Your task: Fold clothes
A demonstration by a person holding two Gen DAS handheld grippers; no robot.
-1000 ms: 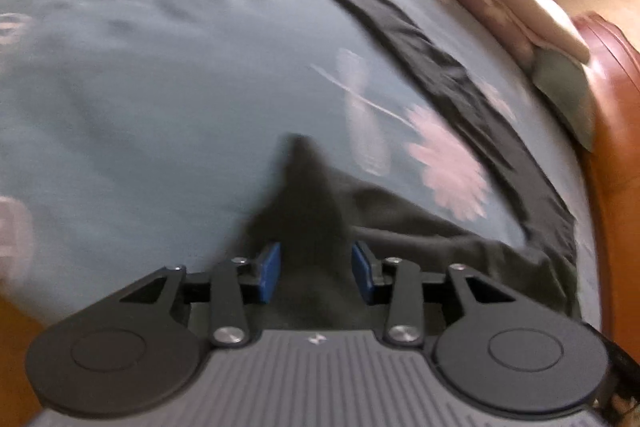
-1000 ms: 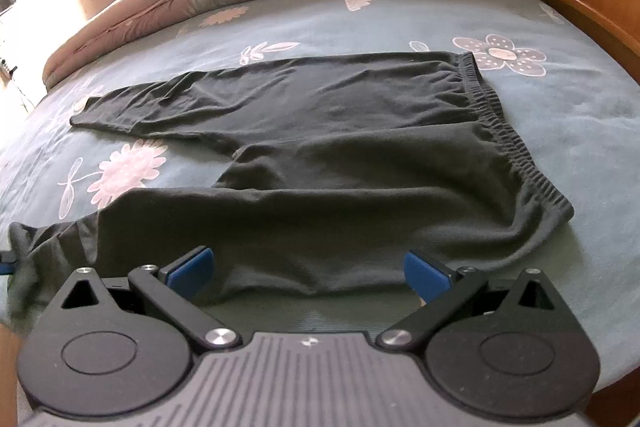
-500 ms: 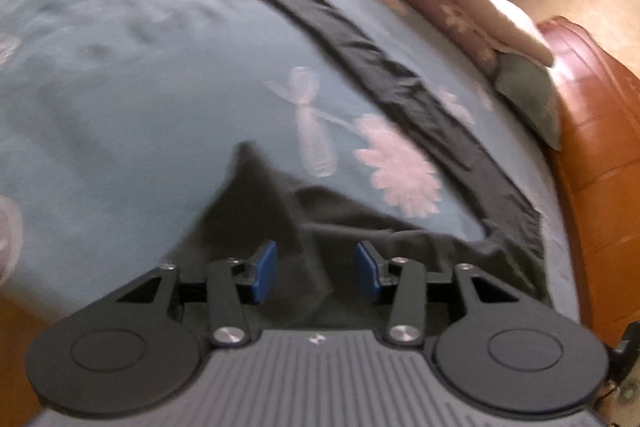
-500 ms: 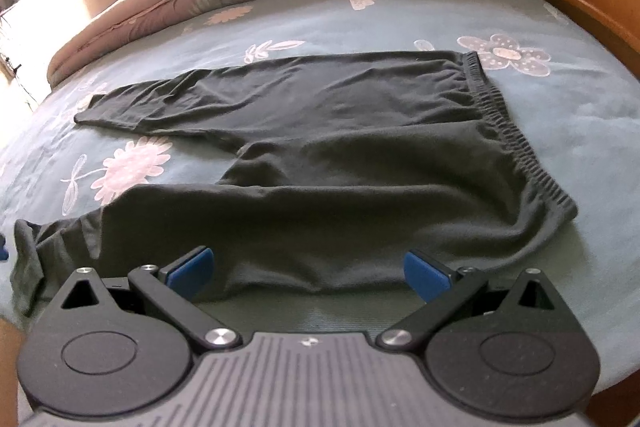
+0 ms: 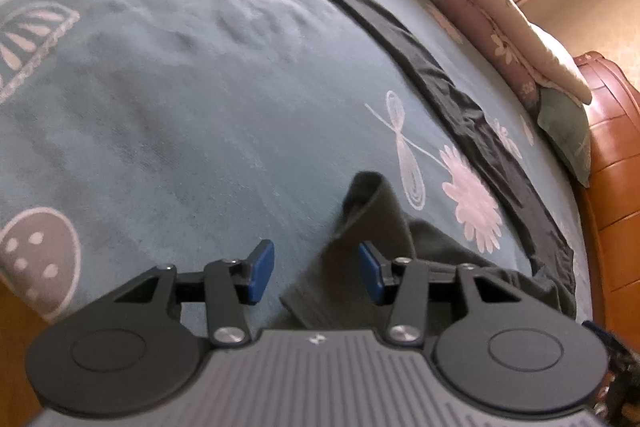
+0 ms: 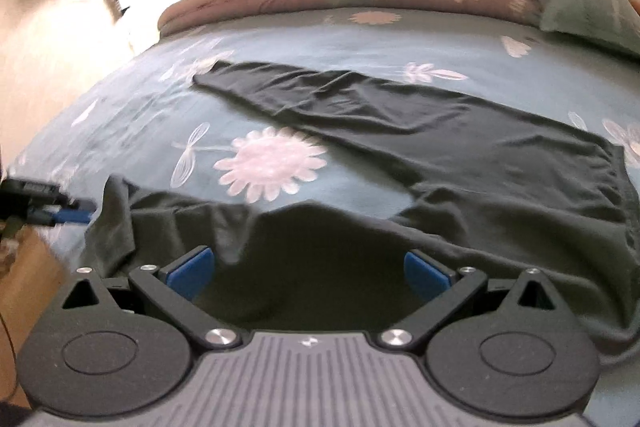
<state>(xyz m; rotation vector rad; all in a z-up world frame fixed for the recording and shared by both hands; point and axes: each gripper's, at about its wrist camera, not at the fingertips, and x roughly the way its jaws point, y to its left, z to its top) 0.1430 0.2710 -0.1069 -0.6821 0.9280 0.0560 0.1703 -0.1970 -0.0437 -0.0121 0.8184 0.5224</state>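
Trousers (image 6: 460, 147) lie spread on the bed (image 5: 180, 107); left gripper (image 5: 316, 265) and right gripper (image 6: 310, 269) both gape, holding nothing.

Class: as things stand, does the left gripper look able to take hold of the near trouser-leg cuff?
Probably yes: the left gripper is open, the cuff lies between its fingers, and nothing else on the bedsheet blocks it.

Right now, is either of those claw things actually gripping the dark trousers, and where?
Neither. The left gripper is open, with the leg cuff of the trousers loose between its fingers. The right gripper is wide open over the fabric.
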